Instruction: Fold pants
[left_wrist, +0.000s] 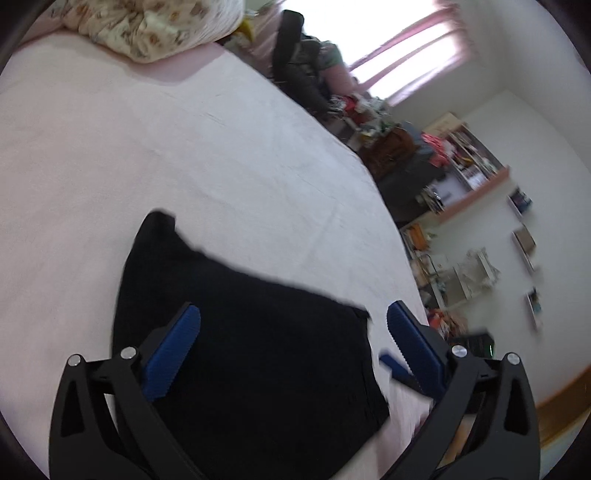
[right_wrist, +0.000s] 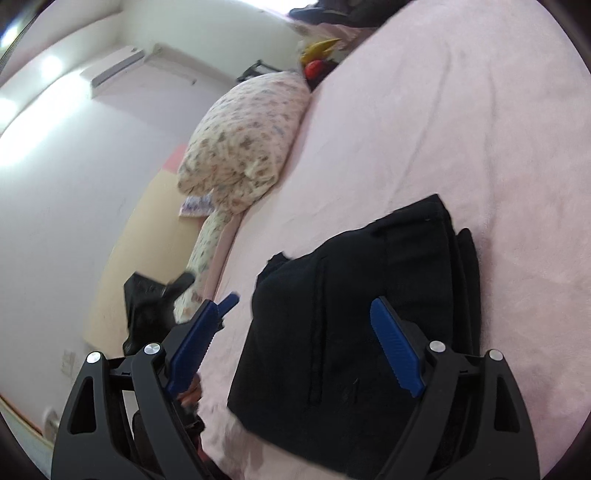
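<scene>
The black pants (left_wrist: 243, 354) lay folded into a compact stack on the pink bed cover (left_wrist: 184, 155), at the near edge of the bed. In the right wrist view the pants (right_wrist: 351, 332) showed several stacked layers along their right side and a long seam running down the top face.

The left tongs (left_wrist: 293, 343) stood released, their blue pads (left_wrist: 173, 354) spread wide above the pants and pressing on nothing. The right tongs (right_wrist: 299, 347) were likewise released, wide apart over the stack with no cloth pinched; one blue pad (right_wrist: 397, 350) hung over the black fabric, the other over the bed's near left edge.

A floral pillow (right_wrist: 243, 144) rested at the far left of the bed, beside the wall. An air conditioner (right_wrist: 118, 66) sat high on that wall. Across the room, cluttered shelves (left_wrist: 472, 166) and a bright window with pink curtains (left_wrist: 417, 48) were visible. No brand, label or writing could be read anywhere; the frames were too blurred for small print.
</scene>
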